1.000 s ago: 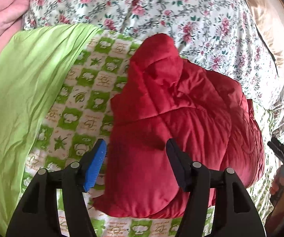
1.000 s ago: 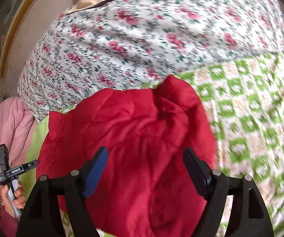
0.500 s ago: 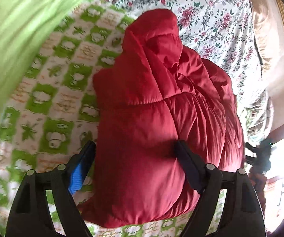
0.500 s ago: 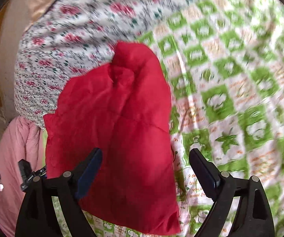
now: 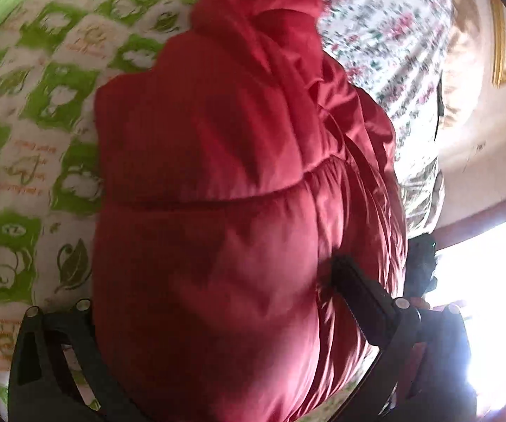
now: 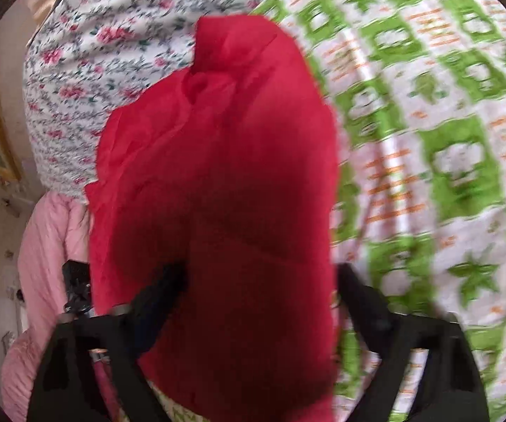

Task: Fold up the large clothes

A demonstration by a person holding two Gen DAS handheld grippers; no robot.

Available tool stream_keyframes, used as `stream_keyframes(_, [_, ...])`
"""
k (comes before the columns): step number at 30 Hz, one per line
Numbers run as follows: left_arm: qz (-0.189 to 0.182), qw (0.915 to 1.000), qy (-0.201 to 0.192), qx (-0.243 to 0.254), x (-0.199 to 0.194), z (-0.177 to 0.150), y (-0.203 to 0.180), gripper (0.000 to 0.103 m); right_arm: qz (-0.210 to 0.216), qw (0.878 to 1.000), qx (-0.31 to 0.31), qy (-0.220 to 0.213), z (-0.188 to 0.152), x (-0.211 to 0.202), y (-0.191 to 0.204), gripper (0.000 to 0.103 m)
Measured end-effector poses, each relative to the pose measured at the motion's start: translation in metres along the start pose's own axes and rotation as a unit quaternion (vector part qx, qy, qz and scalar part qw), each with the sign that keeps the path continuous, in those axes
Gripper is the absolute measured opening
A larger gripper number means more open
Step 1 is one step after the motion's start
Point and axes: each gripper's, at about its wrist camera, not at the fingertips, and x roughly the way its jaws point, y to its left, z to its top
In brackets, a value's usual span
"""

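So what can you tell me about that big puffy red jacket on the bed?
The puffy red quilted jacket looks padded, with a slightly shiny shell and stitched seams across it. It lies bunched into a thick bundle on the green-and-white checked sheet, one rounded end pointing toward the floral quilt. Both wrist views show it bulging between open fingers of the left gripper and right gripper; an actual pinch cannot be confirmed.

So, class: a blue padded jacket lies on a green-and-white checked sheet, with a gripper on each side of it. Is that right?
Not quite: the jacket is red, not blue, as both wrist views show. The rest holds: it lies on the green-and-white checked sheet, with the left gripper and the right gripper each straddling it.
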Motion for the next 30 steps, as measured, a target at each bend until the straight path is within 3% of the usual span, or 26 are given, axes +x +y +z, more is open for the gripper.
stream_keyframes(2, [-0.002,0.9999,-0.004,0.009,-0.002,-0.001,-0.004,0.09,-0.001,1.0,0.002,-0.001,-0.001,0.0,0.002,0.065])
stream_keyframes(4, [-0.004,0.9998,-0.007,0.02,-0.007,-0.001,-0.011,0.07,-0.002,1.0,-0.004,-0.002,0.0,0.001,0.006,0.057])
stream_keyframes(6, [-0.001,0.9992,-0.013,0.038,-0.015,-0.003,-0.019,0.058,0.0,1.0,-0.007,0.0,0.001,0.001,0.011,0.044])
stream_keyframes(10, [0.011,0.9971,-0.032,0.068,-0.031,-0.01,-0.039,0.043,-0.01,1.0,-0.025,-0.006,-0.001,-0.004,0.032,0.031])
stream_keyframes(18, [0.007,0.9912,-0.064,0.116,-0.092,-0.054,-0.082,0.039,0.019,0.997,-0.071,-0.034,-0.033,-0.044,0.076,0.025])
stream_keyframes(23, [0.001,0.9902,-0.07,0.12,-0.131,-0.103,-0.085,0.039,0.034,0.994,-0.095,-0.034,-0.084,-0.066,0.097,0.025])
stream_keyframes(30, [0.011,0.9902,-0.067,0.123,-0.149,-0.156,-0.078,0.039,0.03,0.995,-0.093,-0.019,-0.15,-0.074,0.092,0.025])
